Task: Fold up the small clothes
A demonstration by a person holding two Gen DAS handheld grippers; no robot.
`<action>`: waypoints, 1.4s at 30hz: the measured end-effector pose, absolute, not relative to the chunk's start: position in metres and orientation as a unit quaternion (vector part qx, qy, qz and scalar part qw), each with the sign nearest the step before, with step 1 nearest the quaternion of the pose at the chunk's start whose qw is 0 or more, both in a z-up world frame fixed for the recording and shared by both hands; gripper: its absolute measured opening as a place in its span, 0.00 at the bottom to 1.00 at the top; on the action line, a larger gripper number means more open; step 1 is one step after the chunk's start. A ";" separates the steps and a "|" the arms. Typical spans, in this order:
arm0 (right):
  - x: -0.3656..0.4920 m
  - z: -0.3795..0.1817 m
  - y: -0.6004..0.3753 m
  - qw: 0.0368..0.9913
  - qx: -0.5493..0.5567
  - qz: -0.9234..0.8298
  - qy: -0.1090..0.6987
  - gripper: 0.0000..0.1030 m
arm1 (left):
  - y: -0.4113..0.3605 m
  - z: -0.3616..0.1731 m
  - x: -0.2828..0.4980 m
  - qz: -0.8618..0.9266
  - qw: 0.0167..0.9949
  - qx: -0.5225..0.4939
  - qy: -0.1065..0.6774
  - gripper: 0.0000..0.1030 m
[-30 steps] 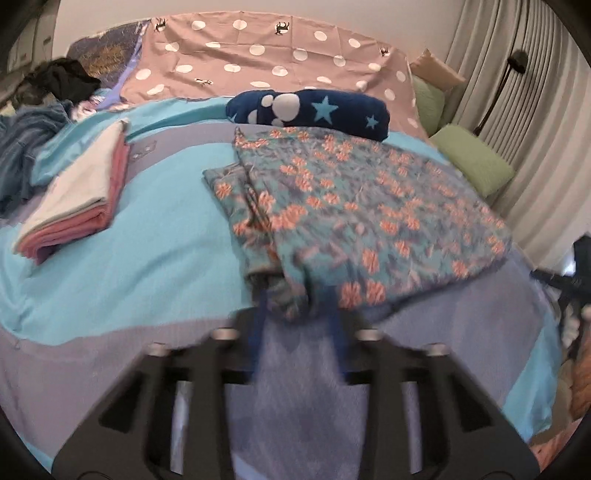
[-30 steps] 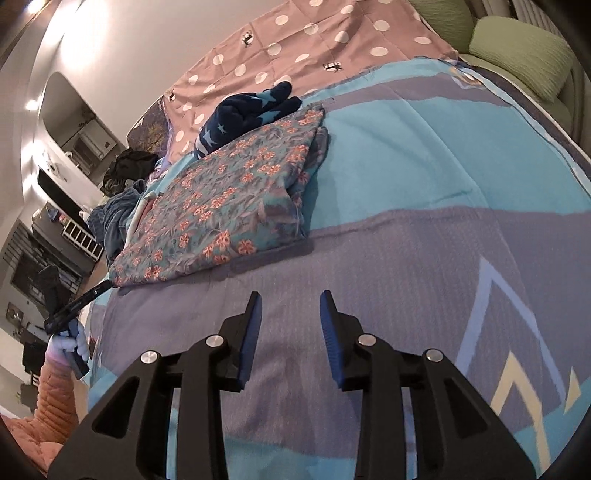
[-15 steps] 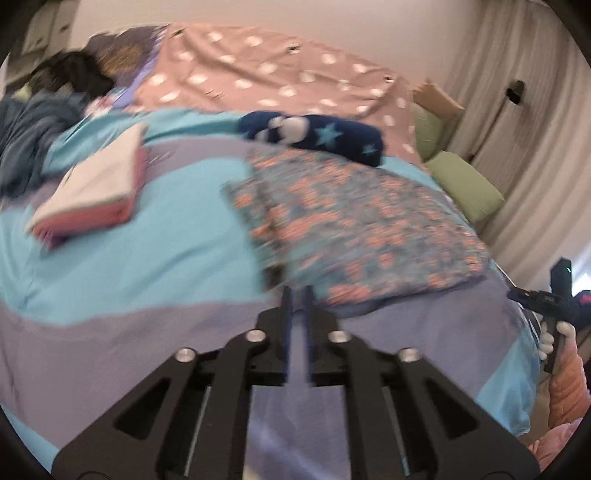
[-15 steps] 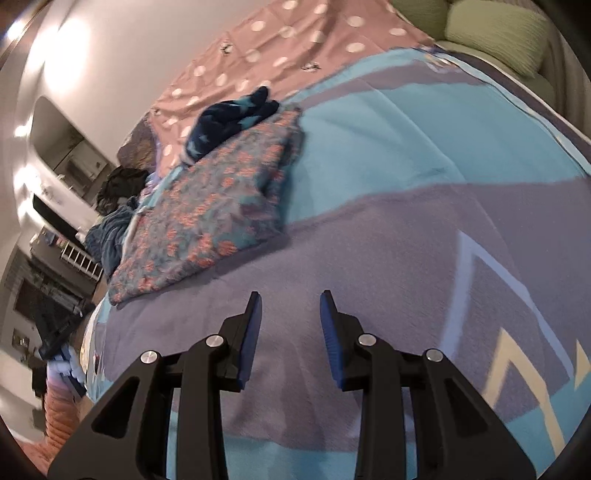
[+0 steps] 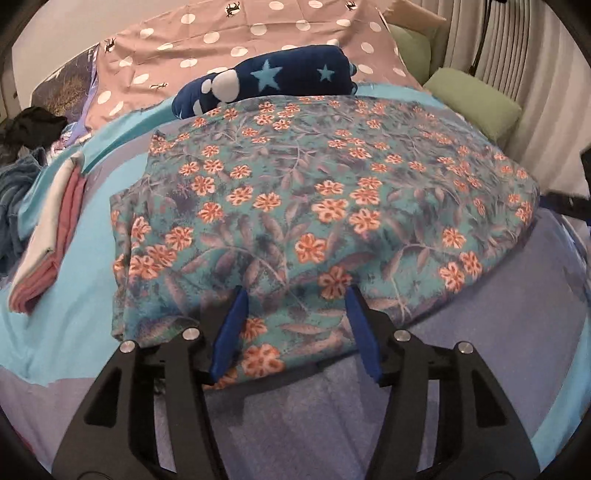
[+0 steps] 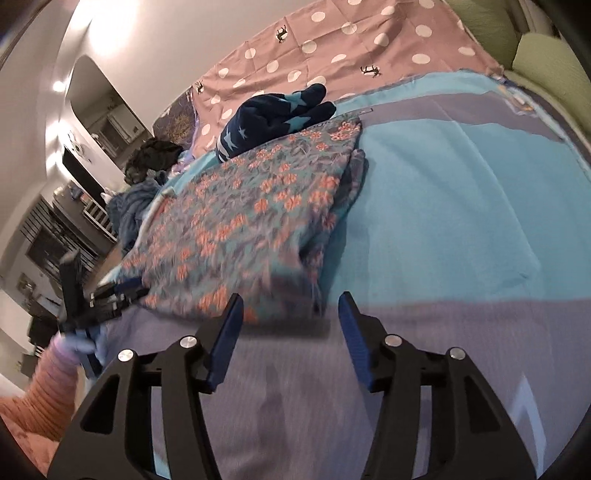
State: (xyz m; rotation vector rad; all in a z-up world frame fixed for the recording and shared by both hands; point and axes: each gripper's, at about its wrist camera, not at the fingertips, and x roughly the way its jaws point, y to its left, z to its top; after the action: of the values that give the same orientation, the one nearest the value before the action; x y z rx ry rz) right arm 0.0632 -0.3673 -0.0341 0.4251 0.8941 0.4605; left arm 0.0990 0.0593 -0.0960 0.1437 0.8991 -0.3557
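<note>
The folded floral garment (image 5: 314, 206) lies flat on the bed (image 5: 461, 369), just in front of a rolled navy star blanket (image 5: 288, 77), with a folded pink-and-white stack (image 5: 51, 236) to its left. The left tongs (image 5: 295, 306) have just been opening and now stand spread astride the garment's near edge, closer in than a second ago, pads not pressing. The right tongs (image 6: 288, 314) have also just been opening and stand spread at the garment's near corner, which they were well short of before.

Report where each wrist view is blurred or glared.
Left wrist view: the teal floral folded garment is sharp, while the pink-and-white folded stack smears. Right wrist view: the garment's near edge is motion-blurred, and lamp glare washes the wall.
</note>
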 end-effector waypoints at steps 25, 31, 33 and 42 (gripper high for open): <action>0.039 -0.066 -0.380 0.756 0.466 0.170 0.427 0.54 | 0.140 -0.089 0.050 -0.138 0.856 -0.198 0.457 0.70; 0.062 -0.061 -0.359 0.783 0.452 0.110 0.412 0.48 | 0.184 -0.111 0.075 -0.138 0.829 -0.357 0.409 0.65; 0.067 -0.067 -0.355 0.781 0.446 0.101 0.427 0.12 | 0.190 -0.115 0.086 -0.134 0.825 -0.378 0.398 0.21; 0.020 -0.017 -0.381 0.789 0.460 0.151 0.378 0.08 | 0.198 -0.068 0.062 -0.193 0.826 -0.374 0.375 0.07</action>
State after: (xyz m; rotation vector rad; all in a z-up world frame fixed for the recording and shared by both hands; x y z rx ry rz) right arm 0.0200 -0.3814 -0.0166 0.9917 0.8139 0.3260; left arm 0.0619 0.1975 -0.0679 -0.7940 0.7974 -0.4091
